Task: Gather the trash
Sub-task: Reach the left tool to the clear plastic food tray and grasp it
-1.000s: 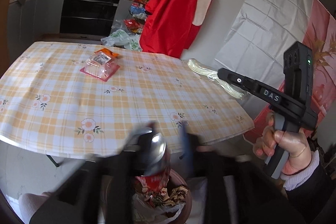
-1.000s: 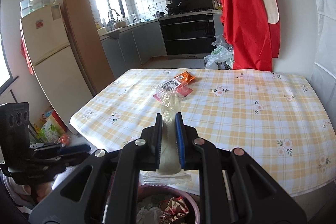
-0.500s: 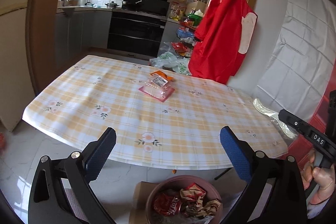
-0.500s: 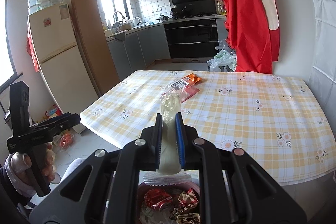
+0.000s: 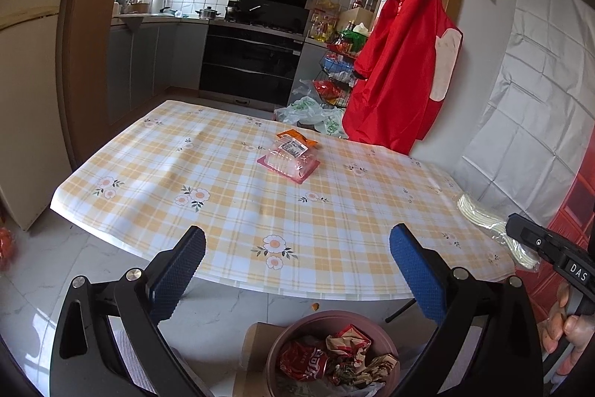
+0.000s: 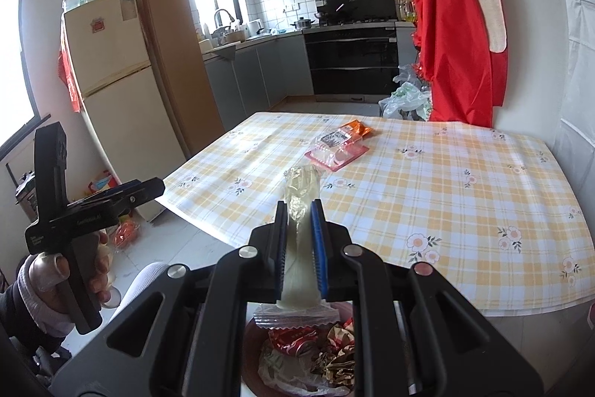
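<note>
- Left gripper (image 5: 296, 261): held over the near table edge with its blue pads spread wide; nothing is seen between them. The jaws have just been opening.
- Right gripper (image 6: 299, 233): a pale, translucent plastic wrapper (image 6: 299, 207) is seen between its narrow-set pads, standing upright and reaching past the fingertips toward 12 o'clock. The jaws have just been opening slightly; whether the pads press on the wrapper cannot be told.
- Trash bin (image 5: 277, 352): round and pinkish, placed on the floor at 6 o'clock in both views, directly below the grippers; a crushed red can (image 5: 306, 363) and crumpled wrappers are contained in it.
- Table (image 5: 223, 181): covered with a yellow checked, flowered cloth.
- Clear packet on a pink tray (image 5: 288, 160): laid near the table's middle, at 12 o'clock from the left gripper, with an orange packet (image 5: 297, 136) touching its far side.
- Red garment (image 5: 401, 62): hung at 1 o'clock, beyond the table.
</note>
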Demonstrator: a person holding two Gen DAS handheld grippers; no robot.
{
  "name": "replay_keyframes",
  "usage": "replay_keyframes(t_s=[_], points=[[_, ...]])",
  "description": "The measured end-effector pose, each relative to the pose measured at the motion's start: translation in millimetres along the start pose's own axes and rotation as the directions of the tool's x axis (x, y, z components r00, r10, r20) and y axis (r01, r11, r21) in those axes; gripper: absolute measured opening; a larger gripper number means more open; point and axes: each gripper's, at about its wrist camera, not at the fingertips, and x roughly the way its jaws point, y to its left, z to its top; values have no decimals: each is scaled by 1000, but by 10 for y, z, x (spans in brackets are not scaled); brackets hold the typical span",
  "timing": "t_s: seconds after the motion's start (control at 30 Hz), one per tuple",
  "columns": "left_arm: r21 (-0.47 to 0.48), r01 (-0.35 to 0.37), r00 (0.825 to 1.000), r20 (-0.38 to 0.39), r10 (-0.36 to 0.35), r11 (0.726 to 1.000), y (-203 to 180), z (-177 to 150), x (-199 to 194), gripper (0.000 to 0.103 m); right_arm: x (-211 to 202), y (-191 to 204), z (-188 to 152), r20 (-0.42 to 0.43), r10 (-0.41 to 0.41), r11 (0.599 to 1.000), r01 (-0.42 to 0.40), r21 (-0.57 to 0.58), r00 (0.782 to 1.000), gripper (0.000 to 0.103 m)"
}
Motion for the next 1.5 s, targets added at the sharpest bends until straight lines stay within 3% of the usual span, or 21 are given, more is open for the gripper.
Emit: replay_keyframes(t_s=[0.13,0.27,0.4,0.9,1.23,1.5], points=[[9,-3,1000,-4,3,1000,-15,-14,-4,97,-24,-11,-1,23,-11,1000,10,15,1000,69],[11,-9,1000,-14,10,1000,-24,-39,26,97,-42,-45,5,38,-64,998,63,18,997,93],[5,-15,1000,-25,15,1000,-14,-68,74,97,-13,-147,-4,29,-111,993,109,47,993,97],[12,-44,994,-97,45,999,47,-165,432,97,310,-615,-188,-56,-206,966,212,147,977,97],[42,-47,987,-153,53,998,33,-152,833,97,616,-887,-330,-120,-213,955,232,183,970,97],[-78,3,974,-224,-21,997,55,60,1486,97,960,-1174,-361,-163,-225,947,255,197,961,97]])
